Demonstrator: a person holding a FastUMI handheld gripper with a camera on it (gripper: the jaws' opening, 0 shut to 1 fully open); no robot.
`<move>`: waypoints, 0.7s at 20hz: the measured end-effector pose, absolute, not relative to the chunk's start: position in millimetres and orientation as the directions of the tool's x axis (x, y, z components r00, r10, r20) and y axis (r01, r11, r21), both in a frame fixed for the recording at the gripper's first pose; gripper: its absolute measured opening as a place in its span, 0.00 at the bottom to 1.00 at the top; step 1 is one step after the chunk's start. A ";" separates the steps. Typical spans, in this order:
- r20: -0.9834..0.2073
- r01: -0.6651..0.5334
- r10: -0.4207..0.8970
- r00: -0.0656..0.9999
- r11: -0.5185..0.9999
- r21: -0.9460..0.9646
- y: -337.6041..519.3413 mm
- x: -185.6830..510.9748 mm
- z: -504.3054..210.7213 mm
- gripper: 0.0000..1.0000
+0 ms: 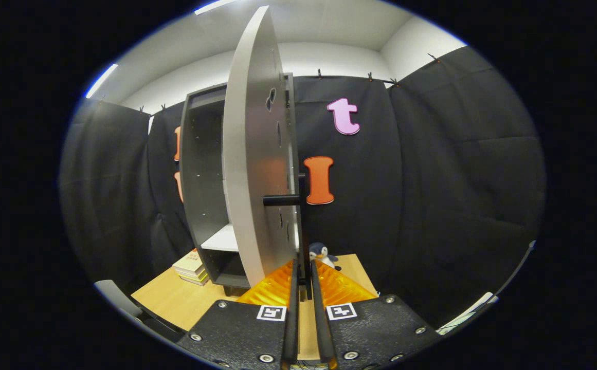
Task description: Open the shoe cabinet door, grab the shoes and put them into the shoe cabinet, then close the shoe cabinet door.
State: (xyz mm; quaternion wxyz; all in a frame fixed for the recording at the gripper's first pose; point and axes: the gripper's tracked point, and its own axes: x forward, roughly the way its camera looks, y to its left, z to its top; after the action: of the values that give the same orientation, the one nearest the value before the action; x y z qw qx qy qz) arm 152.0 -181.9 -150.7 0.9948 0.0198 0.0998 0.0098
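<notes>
While our gripper (304, 280) sits nearly closed, seemingly pinching its lower edge at frame centre, the stiff grey panel cabinet door (254, 154) should swing lightly; black bar handle (281, 200) offers the better hold.

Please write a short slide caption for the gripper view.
Gripper with jaws nearly closed at the edge of the open cabinet door, near its handle.

Tongs (303, 280) with two long ribbed fingers nearly closed, mounted on textured black plates with silver screws, each plate bearing a square black-and-white marker.
</notes>
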 end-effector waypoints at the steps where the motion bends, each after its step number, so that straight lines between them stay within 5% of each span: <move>1: -0.200 -0.020 0.030 0.979 0.998 0.053 -183.5 150.1 -151.6 0.15; 14: -0.189 0.128 -0.139 0.972 0.989 -0.067 -159.1 110.4 -139.9 0.15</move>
State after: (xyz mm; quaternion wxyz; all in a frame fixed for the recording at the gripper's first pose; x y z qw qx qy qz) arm 110.4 -159.1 -139.9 0.9927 -0.0270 0.0969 -0.0673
